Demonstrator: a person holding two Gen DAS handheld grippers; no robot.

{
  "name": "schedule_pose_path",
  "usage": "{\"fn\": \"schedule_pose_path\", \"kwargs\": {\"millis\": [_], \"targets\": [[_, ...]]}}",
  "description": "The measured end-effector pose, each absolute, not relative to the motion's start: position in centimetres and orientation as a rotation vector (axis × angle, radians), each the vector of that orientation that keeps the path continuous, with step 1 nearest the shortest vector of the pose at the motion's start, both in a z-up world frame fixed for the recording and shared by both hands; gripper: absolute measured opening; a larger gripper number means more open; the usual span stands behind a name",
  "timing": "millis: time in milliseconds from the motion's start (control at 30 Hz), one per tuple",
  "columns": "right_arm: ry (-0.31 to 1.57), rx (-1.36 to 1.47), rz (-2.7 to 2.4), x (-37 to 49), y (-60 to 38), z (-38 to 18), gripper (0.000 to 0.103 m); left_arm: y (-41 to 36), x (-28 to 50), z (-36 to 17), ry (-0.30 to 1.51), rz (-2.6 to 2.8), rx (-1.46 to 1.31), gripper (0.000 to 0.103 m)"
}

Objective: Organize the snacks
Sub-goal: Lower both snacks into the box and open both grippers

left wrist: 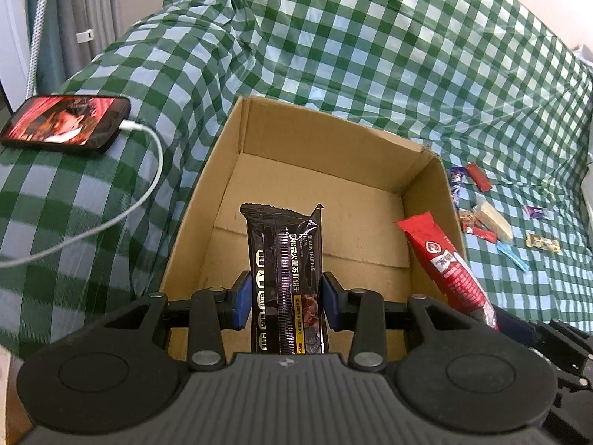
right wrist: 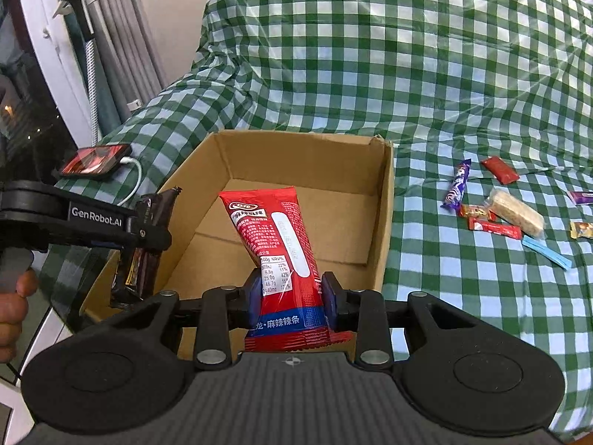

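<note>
My left gripper is shut on a black snack packet and holds it over the open cardboard box. My right gripper is shut on a red snack packet, also above the box. In the left wrist view the red packet pokes in over the box's right wall. The right wrist view shows the left gripper and its black packet at the box's left wall. The box floor is bare cardboard.
Several small wrapped snacks lie on the green checked cloth to the right of the box. A phone with a white charging cable lies to the left. A person's hand shows at the left edge.
</note>
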State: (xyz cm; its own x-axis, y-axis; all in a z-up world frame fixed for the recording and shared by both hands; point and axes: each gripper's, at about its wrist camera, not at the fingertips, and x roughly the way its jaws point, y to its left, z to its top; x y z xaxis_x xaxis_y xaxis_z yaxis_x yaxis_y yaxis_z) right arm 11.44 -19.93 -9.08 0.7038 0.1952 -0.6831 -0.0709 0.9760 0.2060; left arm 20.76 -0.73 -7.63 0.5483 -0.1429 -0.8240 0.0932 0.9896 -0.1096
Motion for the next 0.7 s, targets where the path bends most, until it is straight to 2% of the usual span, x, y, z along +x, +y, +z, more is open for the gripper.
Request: {"fn": "schedule_pose_path", "kwargs": {"millis": [300,367,400,433,467,500,533,567,633,700], "targets": [[0.788,0.170,0.143,14.6,-20.4,-10.6,0.035,-1.5,23.8,-9.8,1.016,-0.132,-0.017,0.043],[0.793,0.174,0.144,15.2,-20.3,-11.0,0.035,-1.6,24.3,-10.1,1.009,-0.123,-0.008,0.046],[0.794,0.175,0.142,15.5,-20.2,-11.2,0.035,-1.6,24.5,-10.2,1.003,-0.119,-0.007,0.058],[0.794,0.178,0.141,15.8,-20.2,-11.4,0.036,-1.6,24.7,-10.3,1.010,-0.123,-0.003,0.084],[0.790,0.179,0.138,16.1,-20.1,-11.5,0.040,-1.5,24.8,-10.4,1.006,-0.103,-0.008,0.096],[0.783,0.177,0.135,16.2,-20.0,-11.6,0.042,-1.1,24.7,-10.2,0.993,-0.082,-0.016,0.102],[0.772,0.170,0.128,16.3,-19.8,-11.5,0.048,-1.0,24.4,-10.0,0.970,-0.069,-0.020,0.103],[0.763,0.160,0.122,16.2,-19.7,-11.3,0.062,-0.9,24.1,-9.7,0.957,-0.072,-0.010,0.103],[0.739,0.138,0.126,15.6,-19.6,-10.8,0.079,-0.7,23.4,-9.4,0.964,-0.084,0.027,0.103],[0.736,0.112,0.152,14.4,-19.4,-10.4,0.084,-0.2,22.1,-9.3,0.983,-0.084,0.041,0.103]]}}
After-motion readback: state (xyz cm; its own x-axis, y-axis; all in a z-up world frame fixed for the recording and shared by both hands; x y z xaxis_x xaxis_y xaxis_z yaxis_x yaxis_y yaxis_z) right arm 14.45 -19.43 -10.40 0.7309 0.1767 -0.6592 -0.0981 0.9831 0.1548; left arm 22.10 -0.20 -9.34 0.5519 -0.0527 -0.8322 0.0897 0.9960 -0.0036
